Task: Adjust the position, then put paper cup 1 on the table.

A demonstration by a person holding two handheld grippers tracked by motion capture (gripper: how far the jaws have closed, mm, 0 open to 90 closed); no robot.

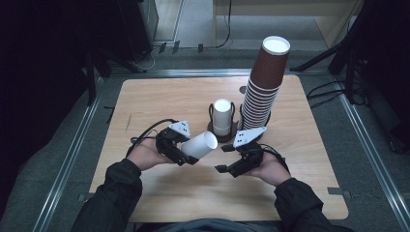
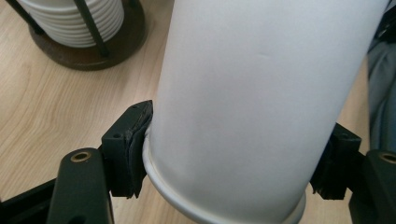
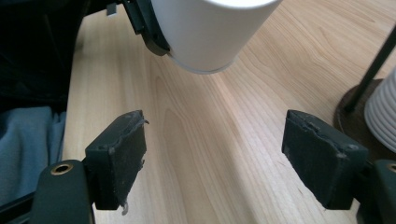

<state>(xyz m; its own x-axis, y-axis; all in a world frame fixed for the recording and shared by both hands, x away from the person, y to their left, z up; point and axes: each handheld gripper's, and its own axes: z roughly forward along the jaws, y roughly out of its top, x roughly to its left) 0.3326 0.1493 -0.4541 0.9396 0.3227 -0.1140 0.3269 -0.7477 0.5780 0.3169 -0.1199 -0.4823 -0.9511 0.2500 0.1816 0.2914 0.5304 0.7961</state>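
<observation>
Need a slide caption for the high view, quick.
Left gripper holds a white cup tilted; right gripper waits open.

Wood table (image 1: 159, 96) w/ two cup stands (image 1: 212, 129)

Dark jacket sleeves (image 1: 111, 193), creased, reaching to the wrists. Left gripper (image 1: 186, 157): black, angular, with a grey three-cornered plate (image 1: 180, 127) dotted with small holes on top and a black cable (image 1: 150, 130) looping off behind. Right gripper (image 1: 225, 158): same black build, with a matching plate (image 1: 249, 137). Matte black jaws with worn, frayed pads (image 3: 121, 154). Brass-ringed screw holes (image 3: 61, 168) at the jaw bases.
</observation>
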